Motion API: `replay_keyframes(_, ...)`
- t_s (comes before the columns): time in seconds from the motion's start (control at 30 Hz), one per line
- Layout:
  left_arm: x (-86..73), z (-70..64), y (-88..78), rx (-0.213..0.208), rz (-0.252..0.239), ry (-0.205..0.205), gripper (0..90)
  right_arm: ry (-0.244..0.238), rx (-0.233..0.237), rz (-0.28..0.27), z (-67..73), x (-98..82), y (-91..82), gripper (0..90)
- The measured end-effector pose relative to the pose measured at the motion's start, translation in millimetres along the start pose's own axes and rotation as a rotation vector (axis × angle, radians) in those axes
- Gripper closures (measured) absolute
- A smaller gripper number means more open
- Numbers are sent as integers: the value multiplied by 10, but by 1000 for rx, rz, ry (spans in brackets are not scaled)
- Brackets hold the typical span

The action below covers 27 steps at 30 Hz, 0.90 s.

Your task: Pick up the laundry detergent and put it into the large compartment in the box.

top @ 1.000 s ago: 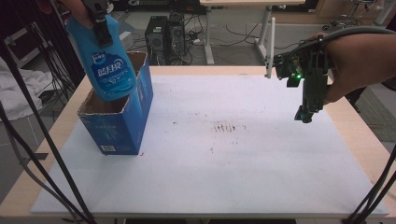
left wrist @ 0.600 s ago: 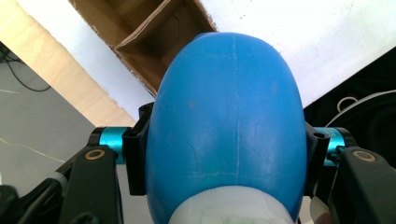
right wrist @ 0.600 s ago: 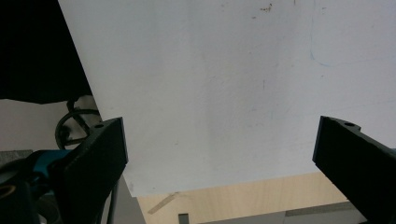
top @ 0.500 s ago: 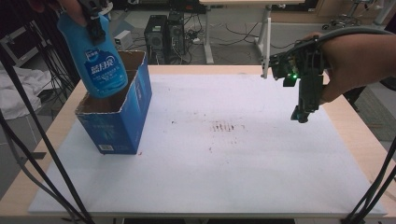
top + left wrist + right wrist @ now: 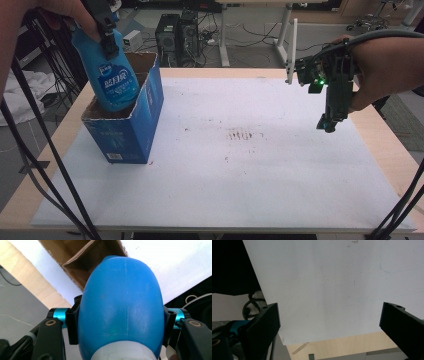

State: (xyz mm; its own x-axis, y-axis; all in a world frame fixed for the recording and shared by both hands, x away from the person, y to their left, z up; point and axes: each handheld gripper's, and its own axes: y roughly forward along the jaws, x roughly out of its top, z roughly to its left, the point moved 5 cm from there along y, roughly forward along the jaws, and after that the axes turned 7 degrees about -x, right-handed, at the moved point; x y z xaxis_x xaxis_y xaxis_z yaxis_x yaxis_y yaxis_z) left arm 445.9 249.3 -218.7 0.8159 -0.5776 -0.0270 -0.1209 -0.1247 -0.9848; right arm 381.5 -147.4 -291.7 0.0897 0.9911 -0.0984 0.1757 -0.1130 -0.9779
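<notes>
At the upper left of the frame, the left gripper [image 5: 106, 36], clamped on the blue bottle [image 5: 111, 75], has carried it lower than a second ago, so its base now sits inside the open cardboard box [image 5: 131, 131]: nearly packed. At the right, the right gripper [image 5: 327, 122] hovers unmoved, jaws wide apart and empty.

1. I worked in what looked like a lab or tech office.
2. Black desktop computer towers [image 5: 180, 31] and tangled cables sat on the floor beyond my white-covered wooden table [image 5: 250, 165].
3. White metal desk legs [image 5: 286, 25] stood behind.
</notes>
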Motion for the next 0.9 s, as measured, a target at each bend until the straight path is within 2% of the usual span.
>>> replay_keyframes(0.03,-3,16,40,0,20,23,377,5,-2,-1,3,2,2,21)
replay_keyframes(0.13,4,37,185,0,34,51,377,0,0,2,3,12,21,21)
replay_keyframes(0.27,11,52,372,-13,49,65,377,-8,4,6,5,26,40,21)
replay_keyframes(0.33,17,63,455,-14,62,95,377,-10,4,1,-2,34,43,21)
replay_keyframes(0.43,26,75,594,-10,79,110,377,-12,5,7,-6,54,58,21)
replay_keyframes(0.8,36,147,972,-36,93,32,377,-22,10,11,1,129,83,21)
replay_keyframes(0.9,34,166,1031,-42,84,39,377,-32,10,11,5,146,104,21)
